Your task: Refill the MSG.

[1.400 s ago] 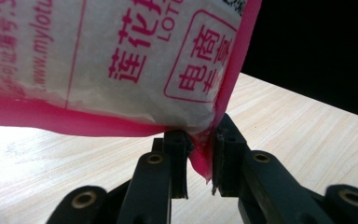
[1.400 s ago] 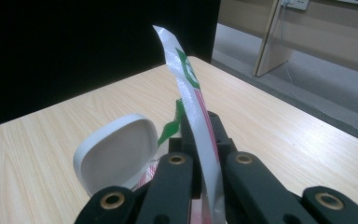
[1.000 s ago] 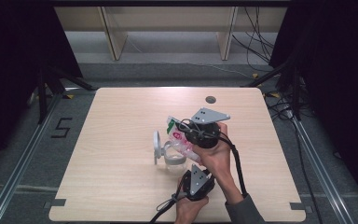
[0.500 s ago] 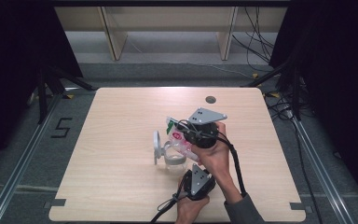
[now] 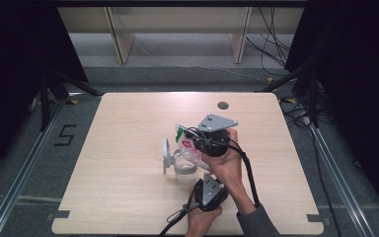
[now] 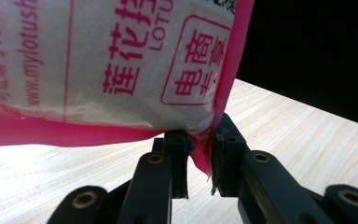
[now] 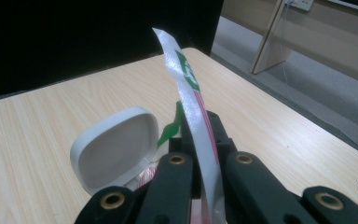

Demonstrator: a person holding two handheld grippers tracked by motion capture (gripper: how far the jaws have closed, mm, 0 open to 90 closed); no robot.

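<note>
Two claws pinch one packet [image 6: 121,70] | pink print "LOTU", "mylotus"

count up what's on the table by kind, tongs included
packets: 1, the pink and white packet
containers: 1, the clear container with its white lid flipped open
tongs: 2, the left tongs and right tongs, both pinching the packet
total: 4

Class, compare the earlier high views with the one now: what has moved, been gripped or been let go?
Nothing visibly changed: both grippers, left and right, still pinch the packet over the open-lidded container.
</note>
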